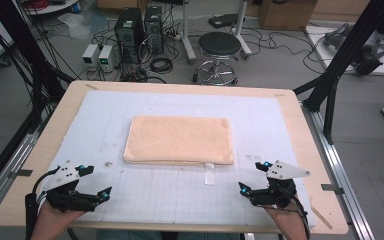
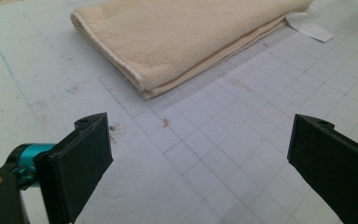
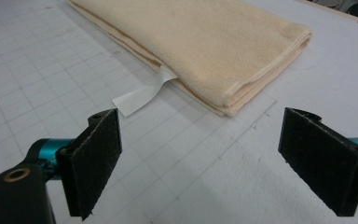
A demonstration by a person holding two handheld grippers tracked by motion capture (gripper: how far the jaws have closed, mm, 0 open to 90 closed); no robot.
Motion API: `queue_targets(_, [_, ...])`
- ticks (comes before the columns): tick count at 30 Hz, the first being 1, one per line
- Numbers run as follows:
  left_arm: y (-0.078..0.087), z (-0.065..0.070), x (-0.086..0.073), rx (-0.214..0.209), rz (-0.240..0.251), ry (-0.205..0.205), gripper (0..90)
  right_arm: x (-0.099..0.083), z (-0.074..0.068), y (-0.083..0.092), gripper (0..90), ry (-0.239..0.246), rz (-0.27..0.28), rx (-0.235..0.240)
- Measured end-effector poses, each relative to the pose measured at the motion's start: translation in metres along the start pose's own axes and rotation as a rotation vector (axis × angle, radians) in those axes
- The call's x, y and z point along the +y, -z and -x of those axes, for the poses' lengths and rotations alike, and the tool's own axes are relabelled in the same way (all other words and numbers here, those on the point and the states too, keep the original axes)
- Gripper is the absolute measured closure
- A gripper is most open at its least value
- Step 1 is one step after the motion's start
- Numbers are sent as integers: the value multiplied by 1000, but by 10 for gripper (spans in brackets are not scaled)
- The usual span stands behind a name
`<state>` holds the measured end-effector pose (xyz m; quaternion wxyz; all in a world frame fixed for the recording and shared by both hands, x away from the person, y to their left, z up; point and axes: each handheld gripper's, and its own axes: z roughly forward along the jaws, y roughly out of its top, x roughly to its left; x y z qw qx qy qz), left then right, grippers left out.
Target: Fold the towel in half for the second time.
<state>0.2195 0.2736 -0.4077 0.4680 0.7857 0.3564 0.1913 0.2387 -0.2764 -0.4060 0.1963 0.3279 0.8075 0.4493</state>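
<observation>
A folded peach towel lies flat in the middle of the white gridded mat, with a white care label sticking out of its near edge. My left gripper rests at the mat's near left corner, jaws wide open and nothing between them. My right gripper sits at the near right, also open and holding nothing. In the left gripper view the towel lies ahead beyond the gripper. In the right gripper view the towel and its label lie beyond the gripper.
The mat covers a wooden table. Beyond the far edge stand a black stool, computer towers and tangled cables on the floor. Black frame posts rise at both sides.
</observation>
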Motion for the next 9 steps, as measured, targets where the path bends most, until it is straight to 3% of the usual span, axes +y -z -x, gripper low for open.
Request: queue_targets(9, [-1, -1, 0, 5, 8, -3, 66, -3, -2, -2, 125, 4, -8, 10])
